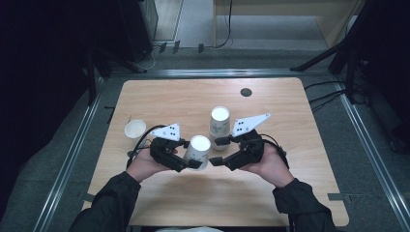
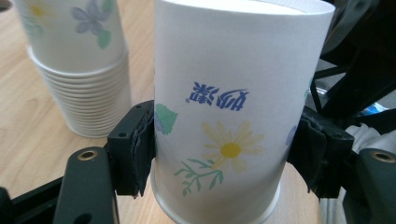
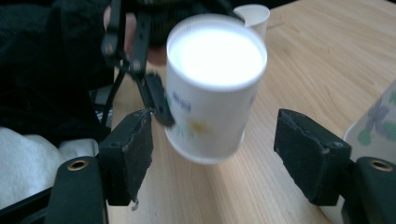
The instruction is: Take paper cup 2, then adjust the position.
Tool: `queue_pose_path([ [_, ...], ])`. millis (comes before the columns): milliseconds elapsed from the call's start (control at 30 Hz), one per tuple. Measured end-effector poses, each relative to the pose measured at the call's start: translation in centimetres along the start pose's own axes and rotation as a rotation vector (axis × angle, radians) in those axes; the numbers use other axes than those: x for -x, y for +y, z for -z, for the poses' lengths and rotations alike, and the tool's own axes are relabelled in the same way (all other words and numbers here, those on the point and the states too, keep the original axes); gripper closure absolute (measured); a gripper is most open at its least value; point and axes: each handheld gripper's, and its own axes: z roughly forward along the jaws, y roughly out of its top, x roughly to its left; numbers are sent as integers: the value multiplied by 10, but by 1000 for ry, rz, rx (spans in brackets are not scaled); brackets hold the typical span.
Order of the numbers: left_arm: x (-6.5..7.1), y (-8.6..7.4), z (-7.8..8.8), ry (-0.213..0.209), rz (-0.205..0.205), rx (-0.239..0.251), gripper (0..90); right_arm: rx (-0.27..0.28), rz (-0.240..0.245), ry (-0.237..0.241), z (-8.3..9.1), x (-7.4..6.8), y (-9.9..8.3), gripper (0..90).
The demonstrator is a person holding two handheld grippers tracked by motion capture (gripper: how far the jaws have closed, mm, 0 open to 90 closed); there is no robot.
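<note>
1. Nearest to us, at the bottom of the high view, two dark sleeves come in, and each hand holds a black tool above the wooden counter [image 1: 290, 193].
2. The left tool [image 1: 193, 153] sits just left of the frame's centre. It pinches an upside-down paper cup [image 1: 198, 151] by its sides. In the left gripper view both pads press on that cup [image 2: 233, 116], one at each side, low in the frame. The cup bears a yellow daisy, green leaves and blue lettering, all upside down.
3. The right tool [image 1: 216, 151] sits just right of centre, its jaws pointing toward the held cup. In the right gripper view its pads stand spread, well clear of the cup's wall on both sides [image 3: 212, 88]. The cup shows there at upper centre, its white base toward the camera, a little blurred, with the other tool's jaw against its left side.
4. We cannot tell from the high view whether the cup's rim touches the counter. In the right gripper view it appears to be lifted just above the wood.
5. Just behind the two tools, at the frame's centre, stands a stack of upside-down cups [image 1: 219, 123] with the same flower print. In the left gripper view this stack [image 2: 79, 74] fills the upper left.
6. Left of centre a single cup [image 1: 135, 129] stands mouth up, apart from the rest.
7. Farthest, near the counter's back edge, lies a small dark round disc [image 1: 246, 92].
</note>
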Motion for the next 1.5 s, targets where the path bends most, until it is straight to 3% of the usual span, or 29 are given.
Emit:
queue_pose_path([
  [200, -3, 0, 6, 35, -14, -53, 298, -55, 40, -30, -8, -2, -8, 285],
  [533, -1, 4, 5, 68, -91, -227, 298, -49, 70, -51, -15, 3, -15, 286],
  [767, 0, 4, -3, 81, -120, -316, 297, -56, 69, -54, -20, 4, -18, 286],
  [1267, 5, 0, -31, 63, -169, -487, 298, -72, 66, -9, -31, 6, -21, 276],
  [1500, 7, 2, -42, 52, -195, -544, 297, -113, 71, 18, -43, 4, -23, 219],
])
